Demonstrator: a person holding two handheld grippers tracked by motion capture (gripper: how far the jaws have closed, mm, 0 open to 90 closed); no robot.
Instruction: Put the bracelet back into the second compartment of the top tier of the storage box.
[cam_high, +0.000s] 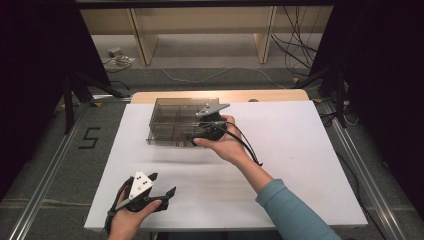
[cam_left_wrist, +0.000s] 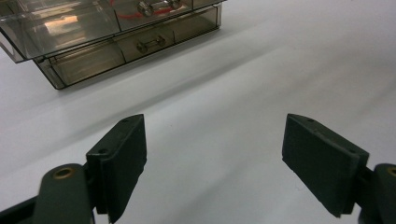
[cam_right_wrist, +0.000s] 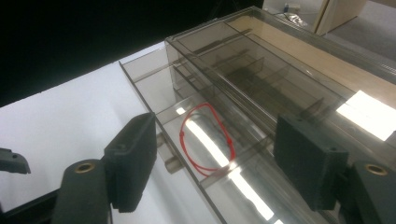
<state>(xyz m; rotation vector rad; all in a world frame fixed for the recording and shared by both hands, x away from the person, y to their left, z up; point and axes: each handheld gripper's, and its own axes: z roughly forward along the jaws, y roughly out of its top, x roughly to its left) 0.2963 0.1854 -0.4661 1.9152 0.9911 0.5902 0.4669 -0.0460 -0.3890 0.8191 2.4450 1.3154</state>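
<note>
**Two grippers, one smoky drawer box, one red loop**

Quick count of what's on the table: one white board (cam_high: 300, 165) as the work surface, one clear smoke-tinted plastic organizer box (cam_high: 172, 120) sitting toward the far middle of it, and two handheld grippers, one per hand. Inside the box there's one thin red loop (cam_right_wrist: 208, 140), looks like string or a rubber band, lying flat in a compartment of a pulled-out drawer tray. From the left gripper view you can also make out two small drawer handles (cam_left_wrist: 150, 43) on the box front, one above the other, the upper one with a bit of red next to it.

Right gripper (cam_right_wrist: 215, 163): jaws are spread wide apart, nothing between them. It's hovering right over the near right part of the box, and in its own view the red loop sits in the gap between the two pads, lower down in the tray. I can't tell if the jaws actually touch the plastic. In the high view the right hand (cam_high: 227, 142) is up against the box's near right corner.

Left gripper (cam_high: 150, 192): also wide open, holding nothing. It's down at the near left edge of the board, well apart from the box, pointing toward it across bare white surface. The grey triangular plate on top is easy to spot.
</note>
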